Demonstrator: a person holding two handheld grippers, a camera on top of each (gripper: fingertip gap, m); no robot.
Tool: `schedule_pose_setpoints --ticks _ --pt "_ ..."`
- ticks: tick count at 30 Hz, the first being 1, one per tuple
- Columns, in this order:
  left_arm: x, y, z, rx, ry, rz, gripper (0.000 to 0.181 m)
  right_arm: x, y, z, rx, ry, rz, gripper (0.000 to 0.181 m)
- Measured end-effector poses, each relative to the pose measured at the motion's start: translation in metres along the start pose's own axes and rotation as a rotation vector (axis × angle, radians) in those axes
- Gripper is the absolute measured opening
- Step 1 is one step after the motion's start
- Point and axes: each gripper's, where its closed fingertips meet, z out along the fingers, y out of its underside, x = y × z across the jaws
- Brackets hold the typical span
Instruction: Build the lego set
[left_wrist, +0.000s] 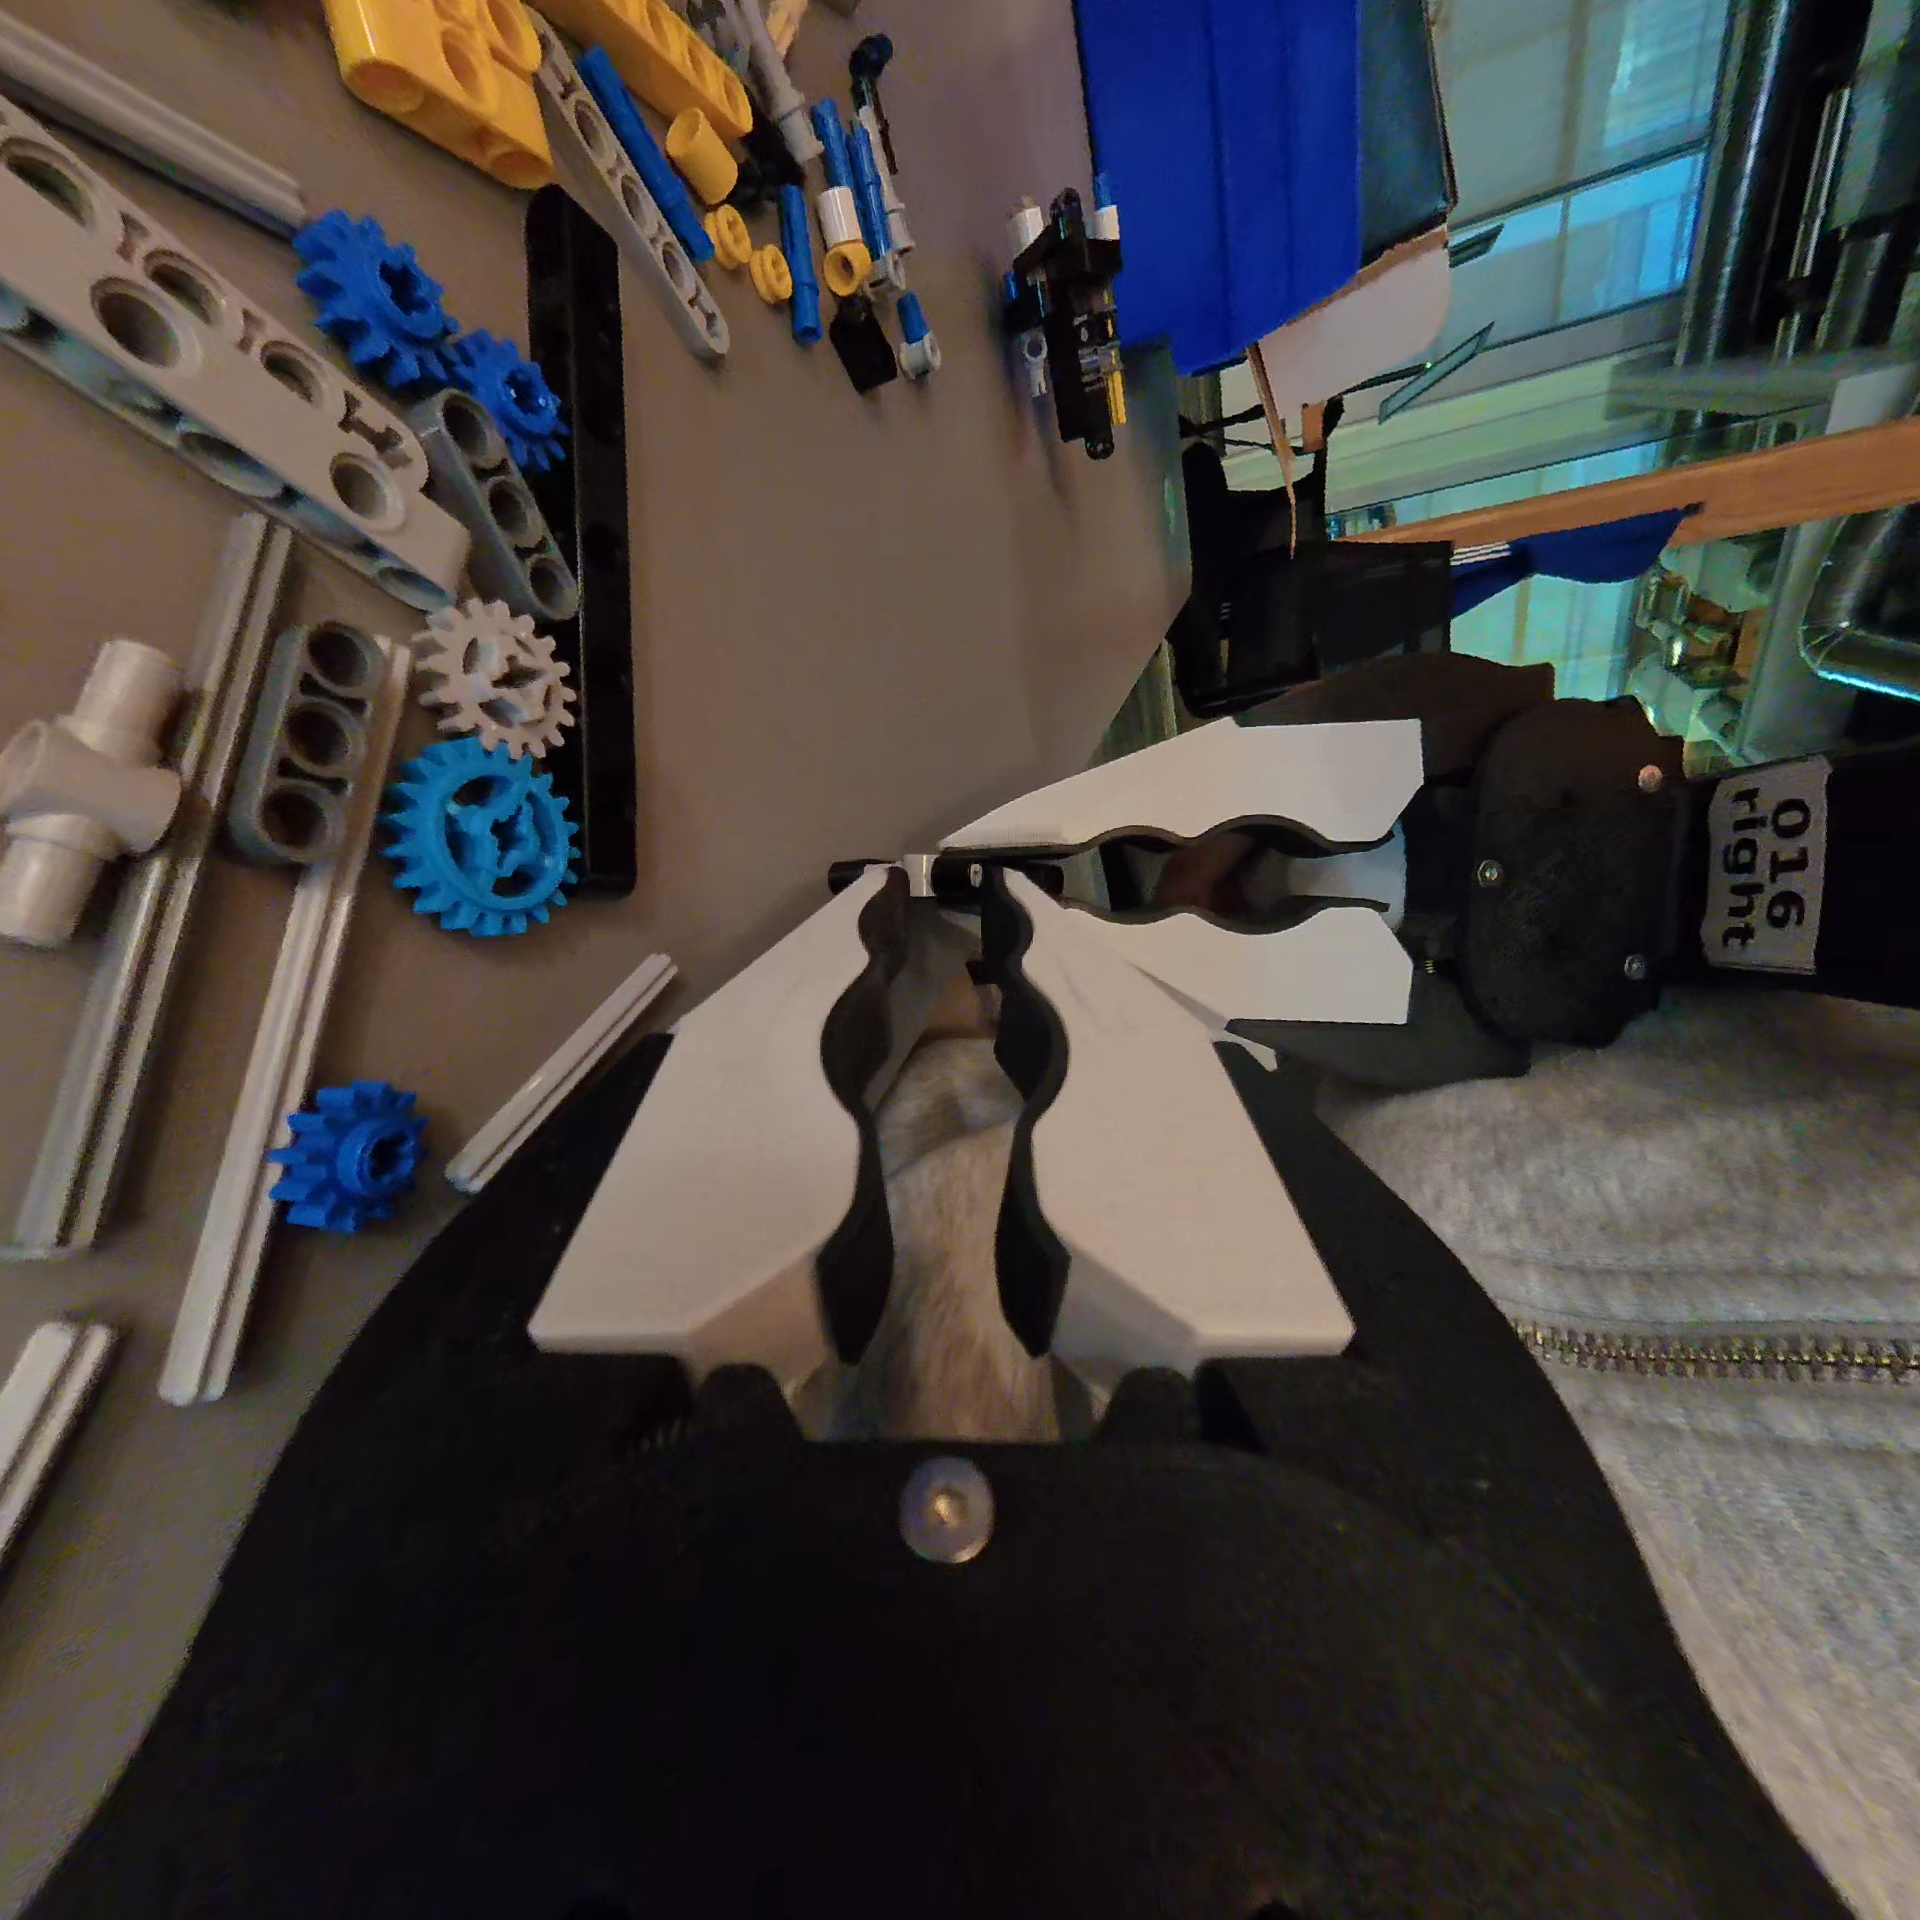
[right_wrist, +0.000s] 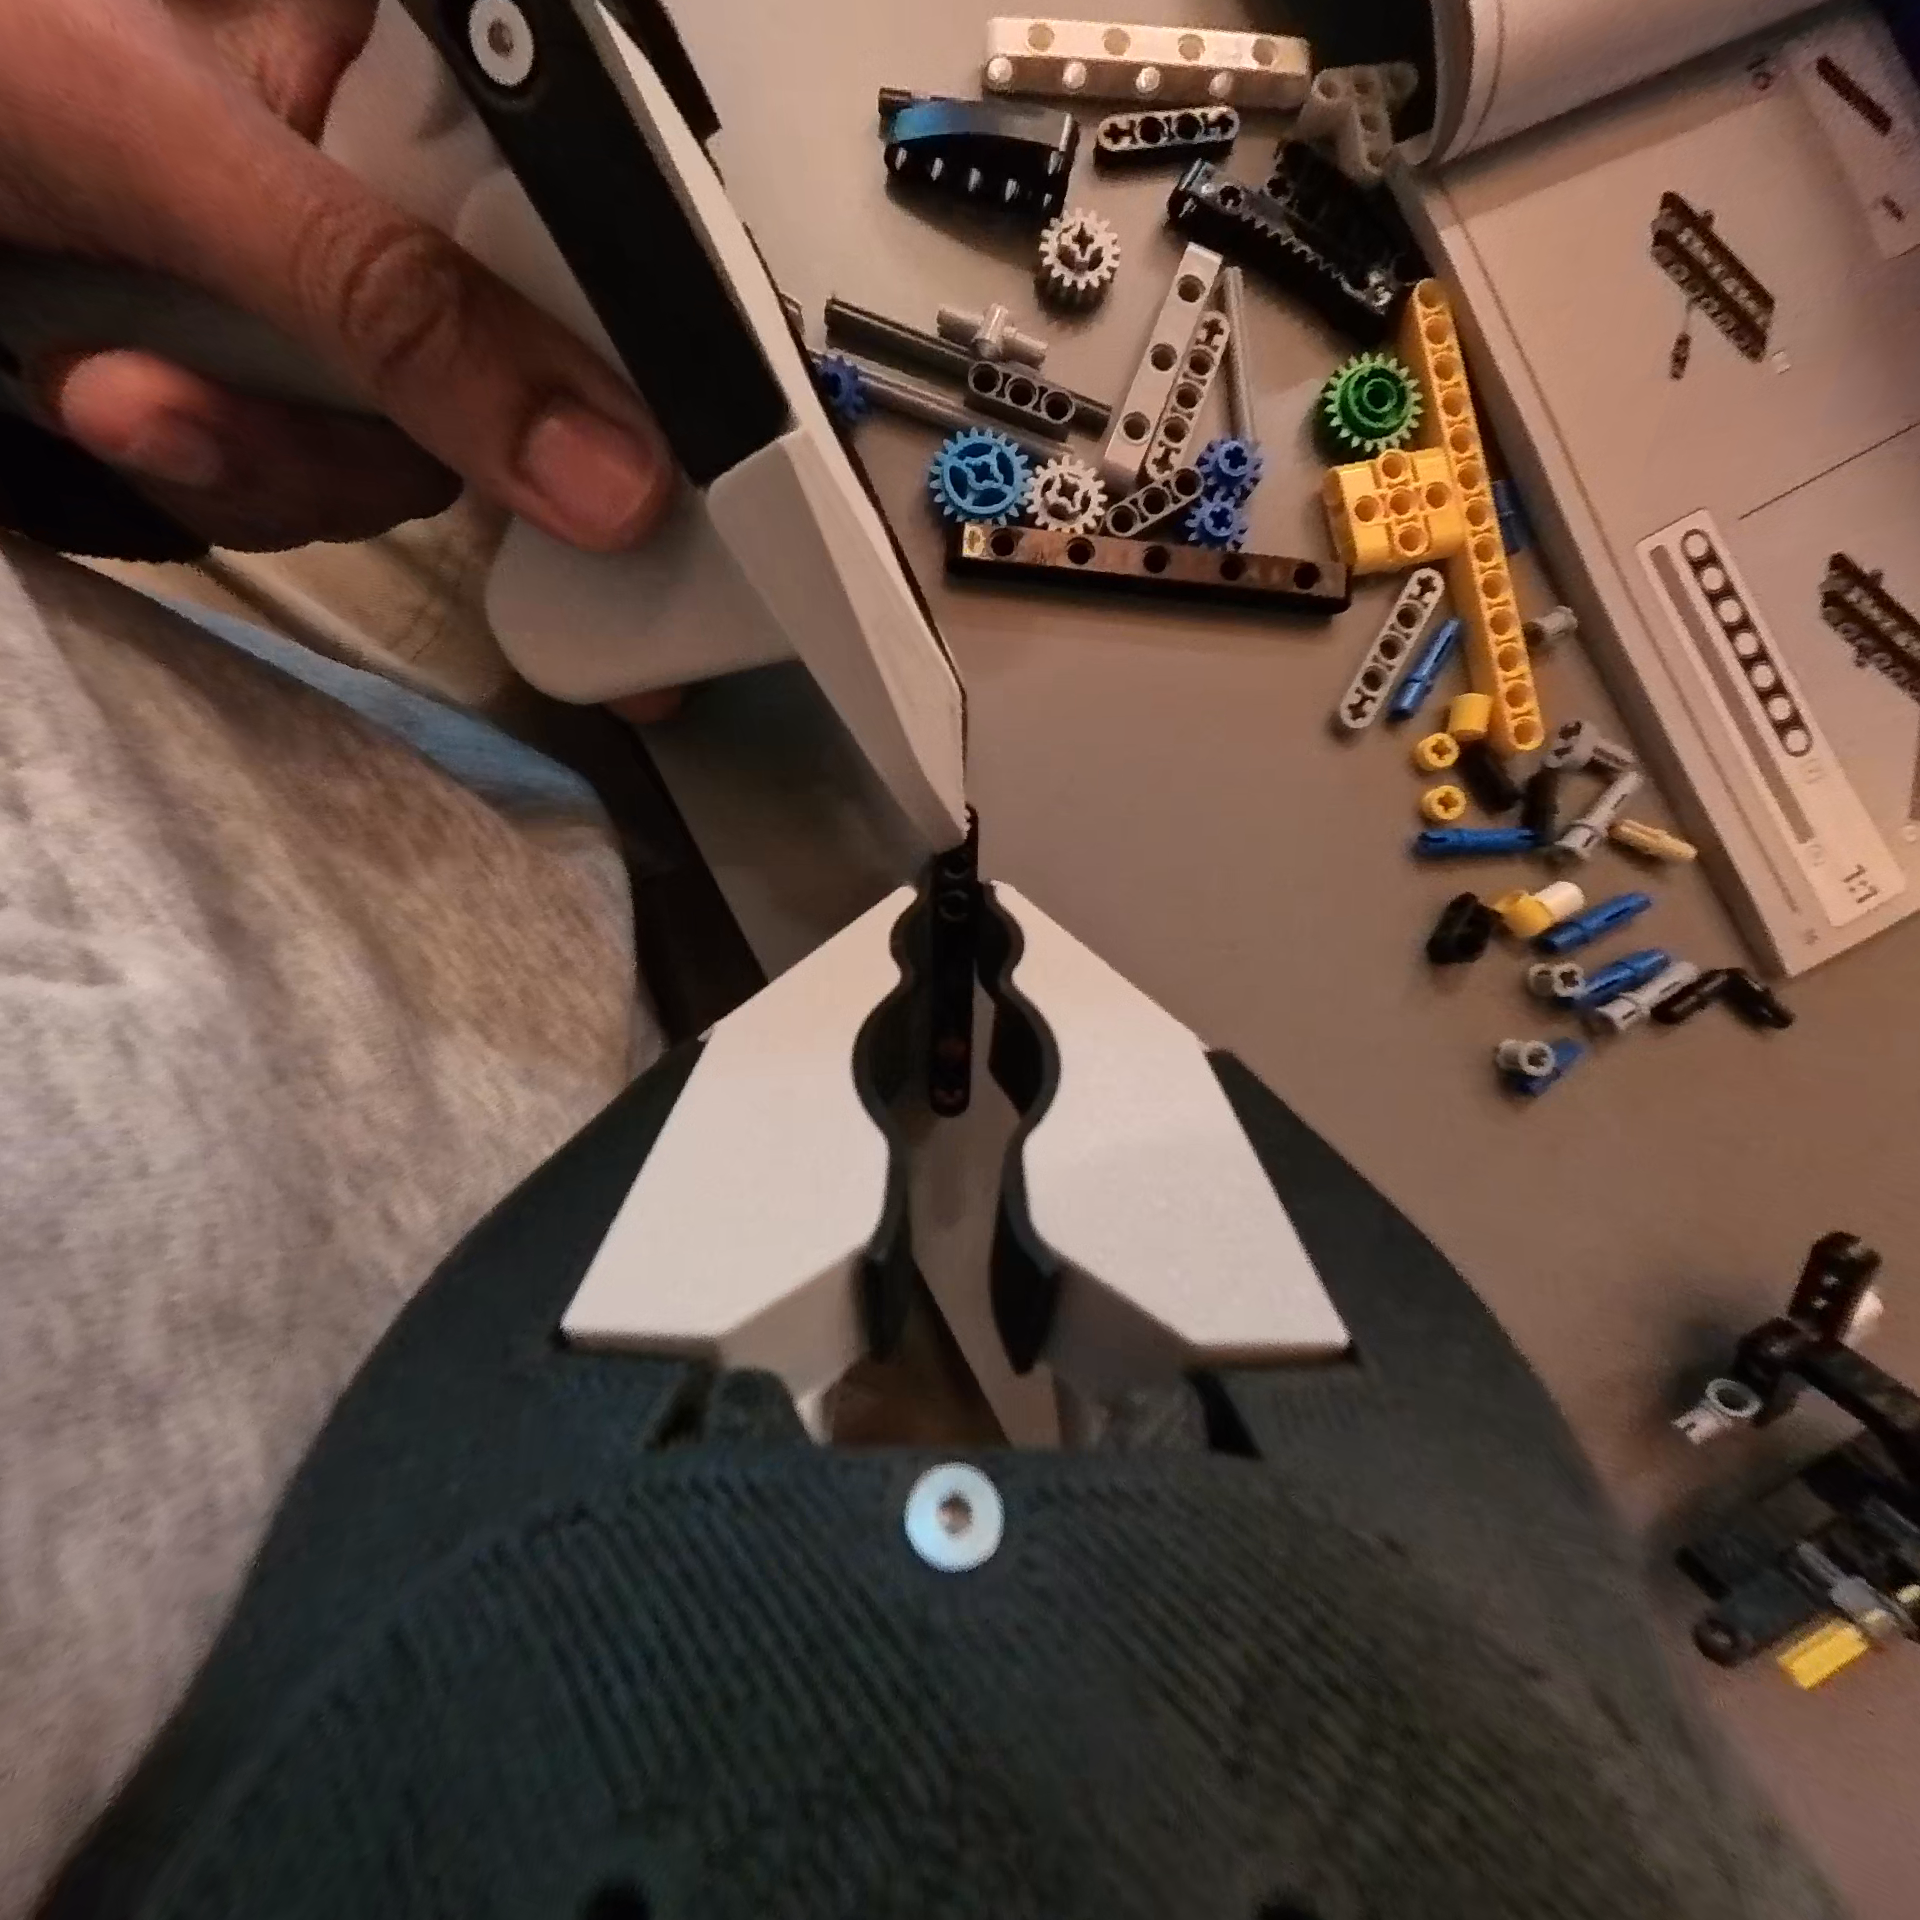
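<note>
Above the grey tabletop (right_wrist: 1195, 790), both hand-held grippers pinch parts: right (right_wrist: 961, 883) a thin black beam (right_wrist: 951, 997), left (left_wrist: 940, 883) a small black-and-white pin (left_wrist: 914, 871), tips meeting.

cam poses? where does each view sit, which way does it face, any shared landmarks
Left wrist view: on left gripper, looking along its fingers at right gripper; table rolled sideways; grey sweater shows.
Right wrist view: on right gripper, facing left gripper; person's hand shows.
Shared: black part, light blue gear.
</note>
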Motion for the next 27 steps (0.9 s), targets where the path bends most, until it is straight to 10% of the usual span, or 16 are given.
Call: schedule_pose_setpoints --ticks 27 --pt "-0.0010 -0.0030 0.0011 0.010 0.013 -0.091 0.012 0.0016 0.0011 0.0005 -0.036 -0.024 -0.016 0.005"
